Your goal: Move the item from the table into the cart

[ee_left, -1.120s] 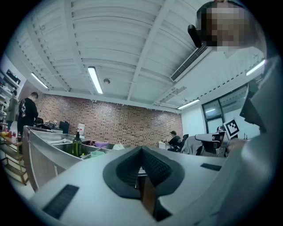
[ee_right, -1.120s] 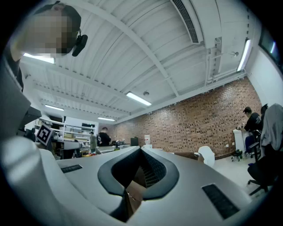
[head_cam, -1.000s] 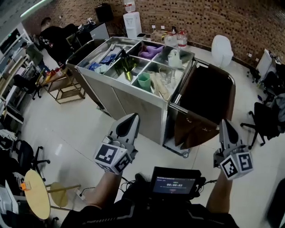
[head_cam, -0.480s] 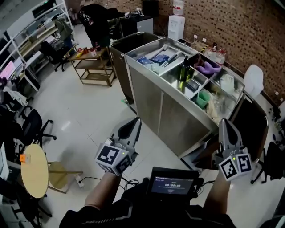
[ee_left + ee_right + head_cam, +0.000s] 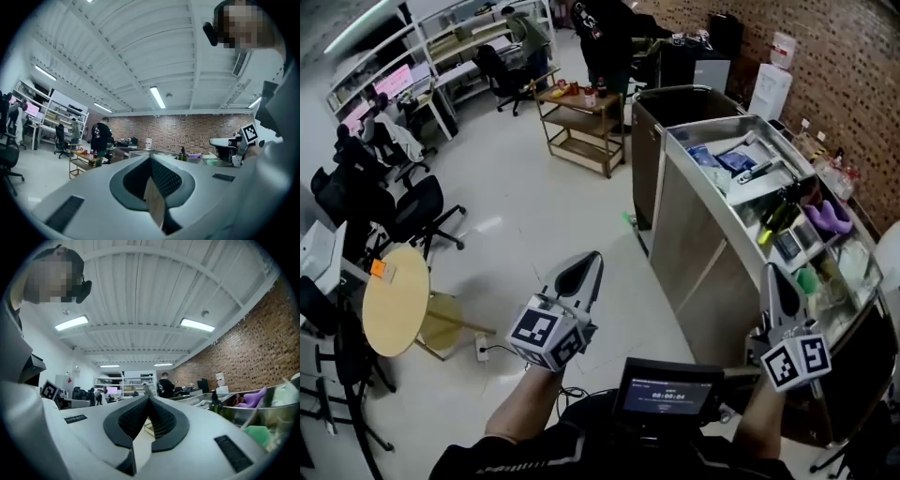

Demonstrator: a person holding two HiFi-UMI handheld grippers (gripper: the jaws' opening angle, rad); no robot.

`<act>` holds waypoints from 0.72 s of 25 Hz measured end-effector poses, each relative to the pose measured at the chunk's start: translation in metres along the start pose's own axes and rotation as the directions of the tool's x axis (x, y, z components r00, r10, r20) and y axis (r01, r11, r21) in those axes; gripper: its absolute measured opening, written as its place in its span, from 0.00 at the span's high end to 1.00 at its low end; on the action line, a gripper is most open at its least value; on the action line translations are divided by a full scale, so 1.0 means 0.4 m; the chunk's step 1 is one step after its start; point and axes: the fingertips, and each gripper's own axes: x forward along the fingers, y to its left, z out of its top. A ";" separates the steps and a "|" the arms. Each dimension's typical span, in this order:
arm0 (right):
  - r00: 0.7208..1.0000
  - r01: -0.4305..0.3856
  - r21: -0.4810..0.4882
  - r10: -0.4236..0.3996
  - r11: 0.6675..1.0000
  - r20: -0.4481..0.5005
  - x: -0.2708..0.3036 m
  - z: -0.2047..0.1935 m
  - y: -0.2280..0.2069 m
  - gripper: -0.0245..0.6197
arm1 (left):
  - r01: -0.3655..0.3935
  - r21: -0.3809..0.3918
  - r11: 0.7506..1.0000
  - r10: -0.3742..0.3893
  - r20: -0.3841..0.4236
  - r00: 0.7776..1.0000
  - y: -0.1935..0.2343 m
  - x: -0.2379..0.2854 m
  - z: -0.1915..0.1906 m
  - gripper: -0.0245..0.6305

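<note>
In the head view the steel cart [image 5: 695,236] stands at the right. Its top trays hold a green bottle [image 5: 777,218], a purple item [image 5: 831,217], a green cup [image 5: 807,279] and blue packets [image 5: 713,157]. A round yellow table [image 5: 395,305] is at the lower left, with a small orange thing [image 5: 377,268] at its far edge. My left gripper [image 5: 585,269] is held up over the floor, shut and empty. My right gripper [image 5: 772,282] is beside the cart's near end, shut with nothing in it. Both gripper views look level across the room: left gripper [image 5: 151,159], right gripper [image 5: 149,400].
A low wooden trolley [image 5: 581,122] with bottles stands beyond the cart, near a person in black [image 5: 605,28]. Office chairs [image 5: 408,206] and desks line the left side. A dark bin [image 5: 675,101] hangs at the cart's far end. White floor [image 5: 544,216] lies between table and cart.
The head view has swung left: the cart slid from the middle to the right edge and the round table and desks came into view. Both grippers kept their pose, shut.
</note>
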 end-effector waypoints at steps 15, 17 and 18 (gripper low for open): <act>0.905 -0.422 0.044 0.424 0.905 -0.035 0.838 -0.172 0.562 0.96 | -0.406 0.003 0.914 0.406 0.038 0.913 0.785 -0.244 0.089 0.96; 0.886 -0.460 0.046 0.462 0.887 -0.043 0.951 -0.207 0.677 0.96 | -0.446 0.007 0.895 0.445 0.051 0.894 0.914 -0.307 0.112 0.96; 0.876 -0.478 0.048 0.480 0.877 -0.046 1.008 -0.224 0.731 0.96 | -0.465 0.012 0.885 0.463 0.057 0.884 0.979 -0.334 0.120 0.96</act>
